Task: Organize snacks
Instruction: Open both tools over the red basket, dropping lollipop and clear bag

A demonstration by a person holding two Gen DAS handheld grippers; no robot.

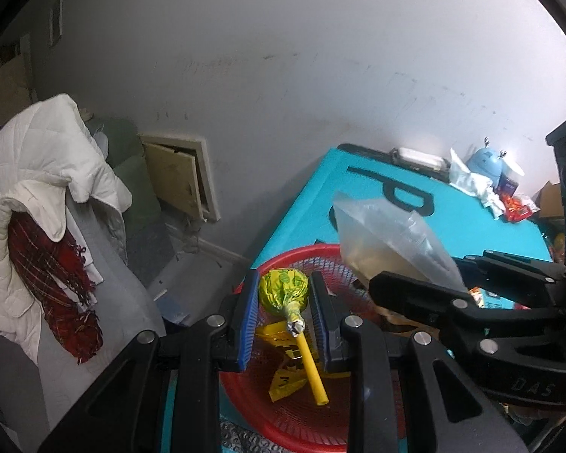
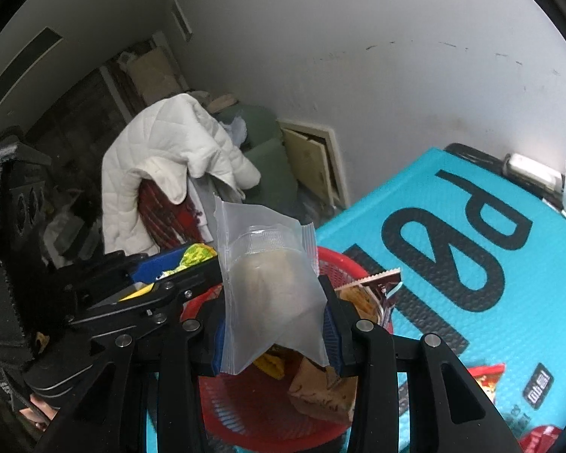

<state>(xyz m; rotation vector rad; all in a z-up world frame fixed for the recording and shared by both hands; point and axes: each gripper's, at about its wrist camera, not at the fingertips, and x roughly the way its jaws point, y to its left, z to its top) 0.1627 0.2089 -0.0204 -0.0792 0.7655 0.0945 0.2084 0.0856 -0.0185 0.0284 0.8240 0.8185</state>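
Note:
My left gripper [image 1: 283, 313] is shut on a lollipop [image 1: 283, 290] with a green-yellow wrapper and yellow stick, held over the red mesh basket [image 1: 283, 264]. My right gripper [image 2: 275, 324] is shut on a clear zip bag [image 2: 271, 283] with a pale snack inside, also above the red basket [image 2: 336, 264]. The zip bag [image 1: 388, 234] and right gripper show at the right of the left wrist view. The left gripper and lollipop [image 2: 196, 255] show at the left of the right wrist view. Yellow and brown snack packets [image 2: 320, 389] lie in the basket.
The basket sits on a turquoise table [image 2: 471, 207] with black lettering. More snacks [image 1: 517, 207] and a blue toy [image 1: 485, 162] lie at its far end. A chair with a white jacket [image 1: 37, 188] and red scarf stands left of the table, by the wall.

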